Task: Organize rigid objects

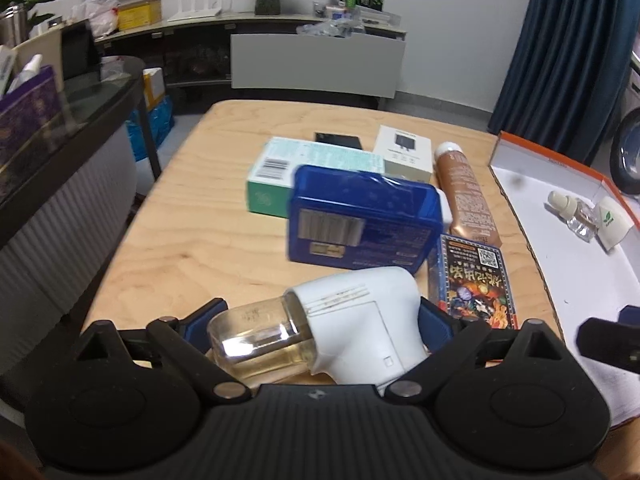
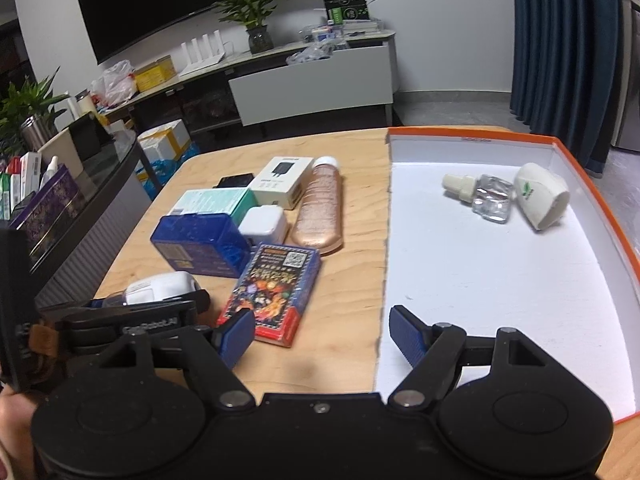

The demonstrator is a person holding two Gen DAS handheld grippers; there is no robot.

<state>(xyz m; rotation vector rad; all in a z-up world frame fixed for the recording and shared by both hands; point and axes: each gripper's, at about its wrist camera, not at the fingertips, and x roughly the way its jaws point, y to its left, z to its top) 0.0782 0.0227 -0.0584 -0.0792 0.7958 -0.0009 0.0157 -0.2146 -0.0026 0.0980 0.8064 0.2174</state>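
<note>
Your left tongs (image 1: 320,332) grasp the white plastic plug-in diffuser with clear oil bottle (image 1: 320,320), just in front of the blue plastic box (image 1: 360,220) | your right tongs (image 2: 322,336) released, over the edge of the orange-rimmed white tray (image 2: 500,280) | wooden table (image 2: 340,300)

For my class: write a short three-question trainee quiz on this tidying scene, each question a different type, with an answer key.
1. True or false: the right hand-held gripper holds the colourful card box.
2. What lies between the left hand-held gripper fingers? A) bronze tube B) white plug-in diffuser C) blue box
3. Fill in: two items already lie in the orange-rimmed ____.

Key: 1 false, it is open and empty; 2 B; 3 tray.
</note>
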